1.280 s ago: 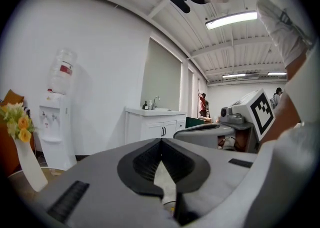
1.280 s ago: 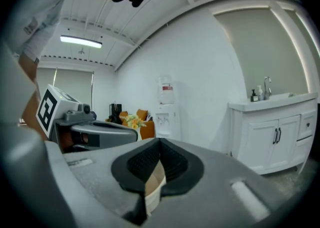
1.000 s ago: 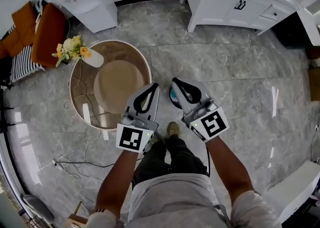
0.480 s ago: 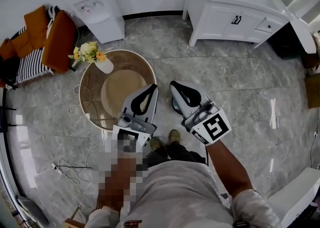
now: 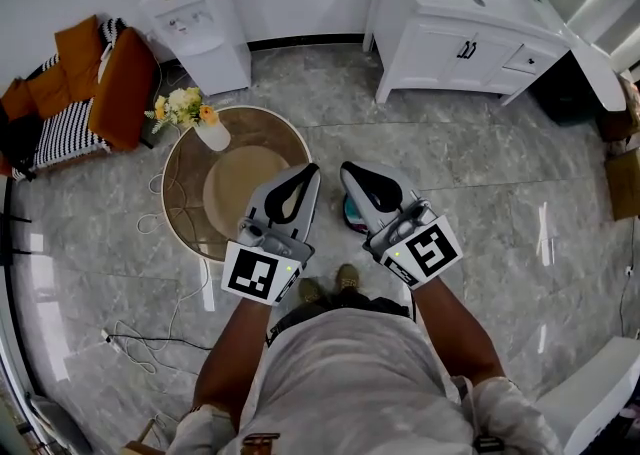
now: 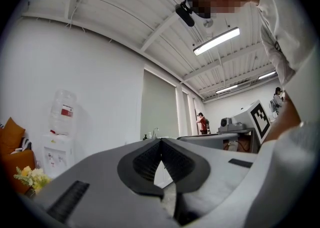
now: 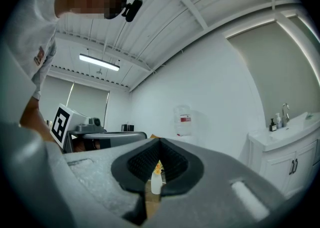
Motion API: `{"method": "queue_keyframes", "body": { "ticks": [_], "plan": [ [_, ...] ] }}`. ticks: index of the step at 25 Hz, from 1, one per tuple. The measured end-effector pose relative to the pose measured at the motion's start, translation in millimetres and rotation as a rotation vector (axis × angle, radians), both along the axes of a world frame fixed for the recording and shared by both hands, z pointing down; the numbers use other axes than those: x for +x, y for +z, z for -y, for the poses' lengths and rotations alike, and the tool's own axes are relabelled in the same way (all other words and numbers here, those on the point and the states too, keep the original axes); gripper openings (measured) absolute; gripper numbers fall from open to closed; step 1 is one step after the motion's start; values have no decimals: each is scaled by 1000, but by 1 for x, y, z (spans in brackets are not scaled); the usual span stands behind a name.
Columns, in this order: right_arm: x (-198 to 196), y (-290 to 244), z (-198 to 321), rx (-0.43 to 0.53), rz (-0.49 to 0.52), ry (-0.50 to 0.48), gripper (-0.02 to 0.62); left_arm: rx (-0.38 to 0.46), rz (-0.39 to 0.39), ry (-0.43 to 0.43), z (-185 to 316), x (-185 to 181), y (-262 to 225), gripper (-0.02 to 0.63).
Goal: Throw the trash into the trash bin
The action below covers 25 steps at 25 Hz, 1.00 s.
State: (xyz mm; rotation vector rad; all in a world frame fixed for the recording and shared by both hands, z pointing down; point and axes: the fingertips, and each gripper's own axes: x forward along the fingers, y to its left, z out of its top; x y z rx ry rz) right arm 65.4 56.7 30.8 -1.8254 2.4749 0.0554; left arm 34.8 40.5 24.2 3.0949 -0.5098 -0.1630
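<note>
While both closed, L claw over table rim, R claw over floor.

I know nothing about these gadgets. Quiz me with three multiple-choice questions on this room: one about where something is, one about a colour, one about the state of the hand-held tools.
1. Where does the flower vase stand? A on a windowsill; B at the rim of the round table; C in a drawer.
2. The cushions are: A orange; B blue; C green.
3. The left tool and right tool are: A wide open; B gripping trash; C shut, empty.
Key: B, it sits at the glass edge; A, plainly orange; C, jaws meet with nothing between.
</note>
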Motion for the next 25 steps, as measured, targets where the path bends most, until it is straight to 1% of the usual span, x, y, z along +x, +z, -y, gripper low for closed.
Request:
{"method": "queue_keyframes", "body": {
  "ticks": [5, 16, 25],
  "plan": [
    [3, -1, -5, -5, 22, 7, 0, -7, 4, 6, -5, 1, 0, 0],
    [1, -11, -10, 18, -13, -1, 0, -8, -28, 3, -9, 3, -10, 0],
    [5, -14, -12, 20, -22, 2, 0, -18, -29, 0, -10, 5, -11, 0]
  ]
}}
